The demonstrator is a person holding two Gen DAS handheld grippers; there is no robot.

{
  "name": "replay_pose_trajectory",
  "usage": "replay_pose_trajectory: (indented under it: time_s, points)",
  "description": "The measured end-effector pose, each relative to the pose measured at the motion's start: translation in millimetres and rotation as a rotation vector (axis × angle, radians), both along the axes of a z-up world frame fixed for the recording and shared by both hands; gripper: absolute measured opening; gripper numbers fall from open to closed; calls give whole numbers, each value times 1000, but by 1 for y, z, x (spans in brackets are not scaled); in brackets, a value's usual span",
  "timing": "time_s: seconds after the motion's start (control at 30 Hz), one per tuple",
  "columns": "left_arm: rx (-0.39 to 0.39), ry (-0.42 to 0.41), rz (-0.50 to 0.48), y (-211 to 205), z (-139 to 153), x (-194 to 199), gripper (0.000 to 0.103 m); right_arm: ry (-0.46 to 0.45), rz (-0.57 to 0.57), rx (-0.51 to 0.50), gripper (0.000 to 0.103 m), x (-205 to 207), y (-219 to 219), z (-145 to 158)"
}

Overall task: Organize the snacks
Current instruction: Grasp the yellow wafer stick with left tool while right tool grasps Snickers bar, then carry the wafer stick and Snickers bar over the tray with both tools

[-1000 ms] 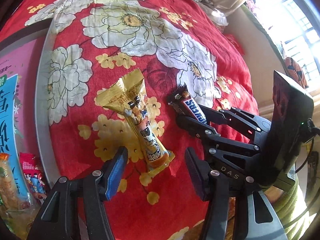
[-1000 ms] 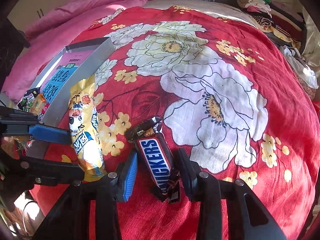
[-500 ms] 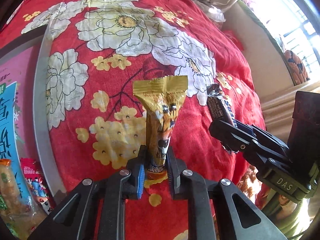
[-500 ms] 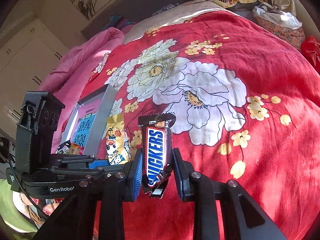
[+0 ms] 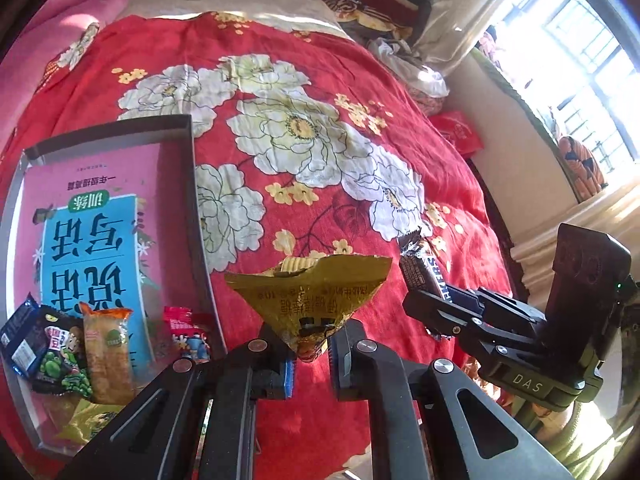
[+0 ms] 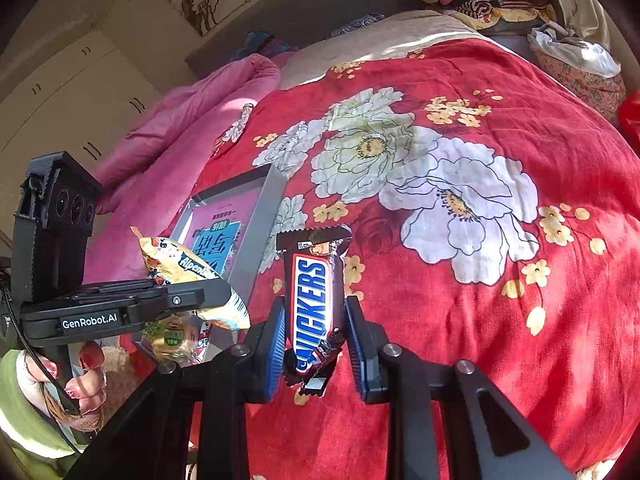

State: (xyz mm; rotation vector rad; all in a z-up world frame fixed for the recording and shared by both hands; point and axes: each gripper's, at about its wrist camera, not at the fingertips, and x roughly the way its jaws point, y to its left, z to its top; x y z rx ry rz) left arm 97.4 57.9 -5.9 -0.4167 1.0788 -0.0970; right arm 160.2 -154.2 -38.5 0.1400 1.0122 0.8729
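Two snacks are off the bed at once: the left gripper (image 5: pixel 310 354) is clenched on the bottom tip of a gold Alpenliebe wrapper (image 5: pixel 312 296), its jaws having just closed on it, and the right gripper (image 6: pixel 316 346) grips a Snickers bar (image 6: pixel 314 300) around its lower half, both held above the red floral bedspread (image 5: pixel 320 160). The grey tray (image 5: pixel 200 216) lies at the bedspread's left edge with a pink-and-blue booklet (image 5: pixel 92 208) flat in it and several packets piled at its near end: green peas (image 5: pixel 60 360), an orange-topped pouch (image 5: pixel 106 352), a small red sachet (image 5: pixel 186 332). The step in hand looks like carrying both across to that tray. To do it well, I'd say go one at a time: the two grippers sit close together and could knock. The gold wrapper is pinched only by its tip and flops wide above, so it wants a steady, unhurried swing and a low release over the tray's near end. The Snickers bar is held more securely and can follow, let go past the tray's right wall, not on it.
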Motion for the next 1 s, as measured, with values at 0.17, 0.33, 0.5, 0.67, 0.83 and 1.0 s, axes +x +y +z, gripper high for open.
replay_pose_trajectory:
  time_s: [0.17,0.33,0.5,0.67,0.83,1.0]
  points:
    - [-12,-31,53,24,12,-17,12,-21,48,11,29,-15,24,14]
    - [-20,-65,115,53,26,-38,12,-41,96,20,29,-31,47,26]
    - [0,-94,185,85,38,-67,12,-32,149,27,29,-44,70,31]
    - [16,-102,288,125,42,-102,12,-4,203,14,29,-55,95,25]
    - [41,-62,381,163,31,-136,12,3,257,2,29,-69,119,23]
    - [27,14,405,178,5,-157,12,16,303,-16,29,-82,145,17]
